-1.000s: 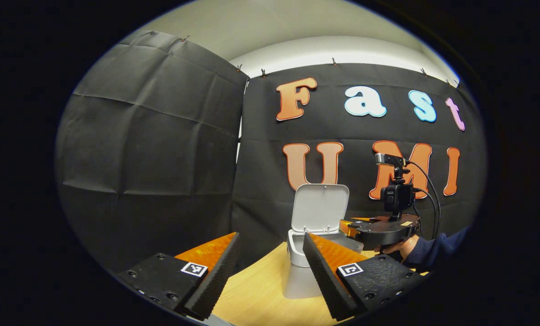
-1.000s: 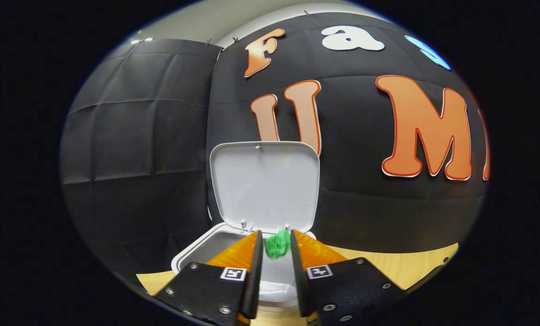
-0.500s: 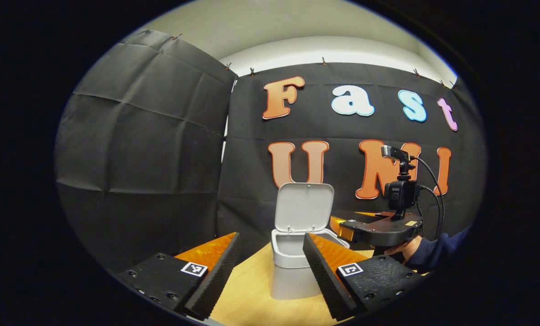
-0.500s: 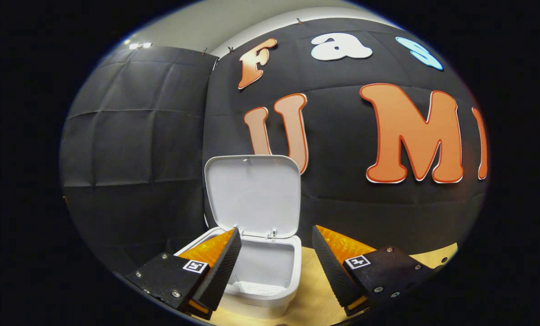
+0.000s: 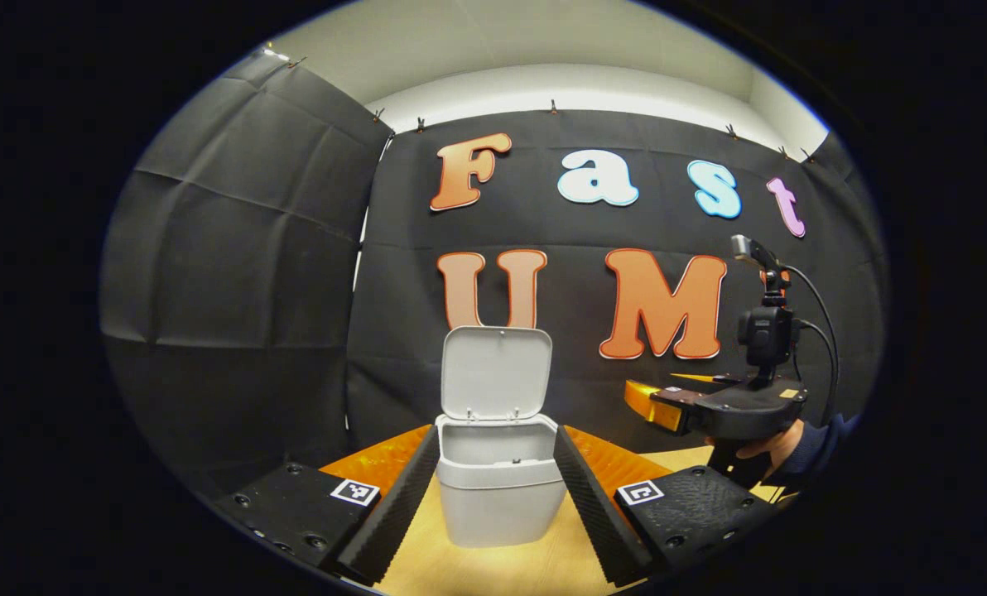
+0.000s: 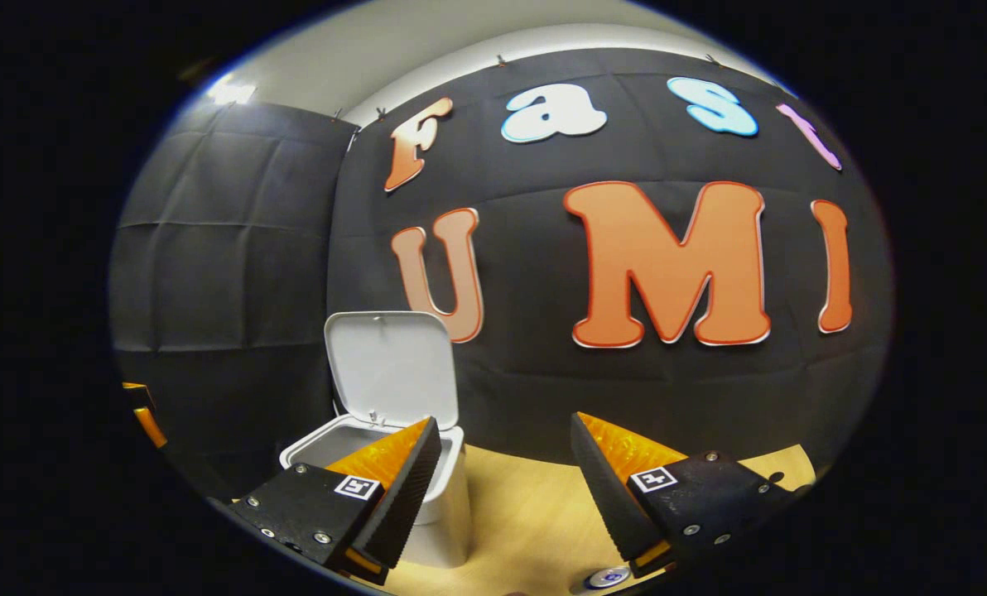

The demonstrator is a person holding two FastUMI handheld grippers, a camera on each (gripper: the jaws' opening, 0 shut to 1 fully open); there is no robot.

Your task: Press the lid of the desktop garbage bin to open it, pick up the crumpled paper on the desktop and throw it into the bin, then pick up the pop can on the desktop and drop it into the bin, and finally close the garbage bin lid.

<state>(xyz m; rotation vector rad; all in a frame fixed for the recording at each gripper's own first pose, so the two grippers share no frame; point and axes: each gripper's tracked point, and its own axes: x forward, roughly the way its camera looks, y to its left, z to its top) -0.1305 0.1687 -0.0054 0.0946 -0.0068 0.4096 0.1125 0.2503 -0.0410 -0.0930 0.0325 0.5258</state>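
A black cloth wall backs a pale wooden surface (image 5: 502, 571), with a strip of light-coloured room wall above the cloth.

In the left gripper view, the grey garbage bin (image 5: 500, 497) stands upright on the surface, straight ahead, framed between the 2 fingers of the left tool (image 5: 498, 484). Its lid (image 5: 496, 372) is raised on the rear hinge and stands nearly vertical against the cloth, so the mouth is open; the part of the inside that can be seen shows only grey wall. The left tool's fingers are spread wide apart with nothing between them. To the right of the bin and well apart from it, the right tool (image 5: 655, 407) hangs above the surface, carried by a hand (image 5: 771, 447) in a dark sleeve, with a small camera on a stalk and a cable on top.

In the right gripper view, the right tool (image 6: 502, 463) has its fingers spread wide and holds nothing. The bin (image 6: 440, 505) sits to the left, partly behind the left-hand finger, with its lid (image 6: 390, 368) up. At the bottom edge, just beside the right-hand finger, the round silver top of the pop can (image 6: 605, 577) shows on the surface.
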